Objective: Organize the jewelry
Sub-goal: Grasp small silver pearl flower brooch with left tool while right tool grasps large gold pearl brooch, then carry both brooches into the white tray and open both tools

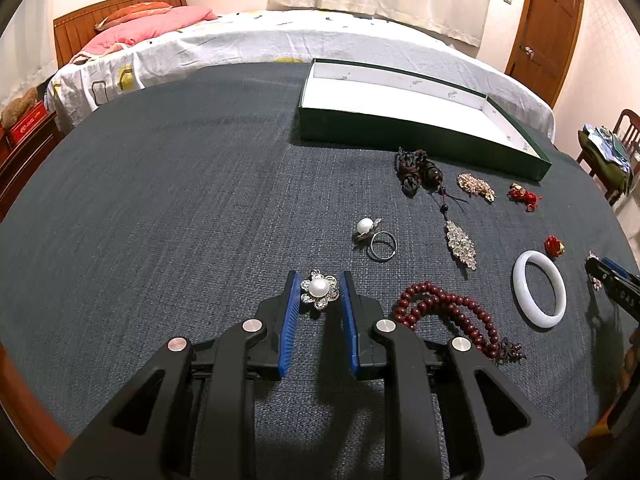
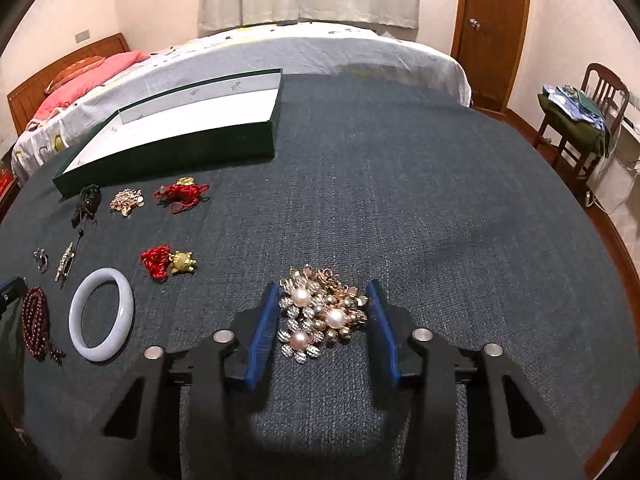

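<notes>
Left gripper (image 1: 320, 286): jaws parted, flanking a pearl flower brooch (image 1: 319, 289) on the dark cloth (image 1: 180, 200), contact uncertain. Beyond it: pearl ring (image 1: 374, 236), red bead string (image 1: 444, 316), white bangle (image 1: 540, 288), open green box (image 1: 400, 136). Right gripper (image 2: 322, 308): jaws wide, straddling a pearl-and-gold cluster (image 2: 320, 316), not clamped.

On desk (image 1: 160, 200): box (image 1: 400, 140) far, bangle (image 1: 539, 289) right of beads (image 1: 440, 316), ring (image 1: 383, 245) near of box, bed (image 1: 280, 40) behind desk.
</notes>
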A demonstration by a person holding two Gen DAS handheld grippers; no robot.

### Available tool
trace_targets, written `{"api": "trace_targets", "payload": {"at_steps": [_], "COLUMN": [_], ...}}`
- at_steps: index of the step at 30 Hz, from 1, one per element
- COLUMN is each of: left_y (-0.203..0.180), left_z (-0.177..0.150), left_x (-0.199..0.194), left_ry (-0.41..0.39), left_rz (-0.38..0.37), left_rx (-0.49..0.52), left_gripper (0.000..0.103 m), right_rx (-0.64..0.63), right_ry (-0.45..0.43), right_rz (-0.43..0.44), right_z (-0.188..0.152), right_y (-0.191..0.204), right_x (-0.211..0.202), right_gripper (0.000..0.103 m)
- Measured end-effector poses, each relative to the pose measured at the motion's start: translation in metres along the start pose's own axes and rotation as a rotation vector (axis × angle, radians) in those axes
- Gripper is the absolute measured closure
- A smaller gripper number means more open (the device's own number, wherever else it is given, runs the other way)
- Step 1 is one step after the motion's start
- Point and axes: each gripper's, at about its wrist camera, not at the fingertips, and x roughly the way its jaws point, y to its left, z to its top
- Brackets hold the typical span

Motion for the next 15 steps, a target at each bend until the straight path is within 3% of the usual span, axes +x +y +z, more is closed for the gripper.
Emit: {"api": "trace_targets", "payload": {"at_steps": [15], "left_y": [-0.004], "left_z": [0.008], "left_x": [-0.017], "left_ry": [-0.046], "left_rz": [-0.004], "left_rx": [-0.001], "left_gripper": [0.083], "right_rx": [-0.016], "right_ry": [-0.068], "right_rz": [0.052], "right_z": [0.002], "right_y": [0.012], "right_x": [-0.034], "right_gripper": [0.060]}}
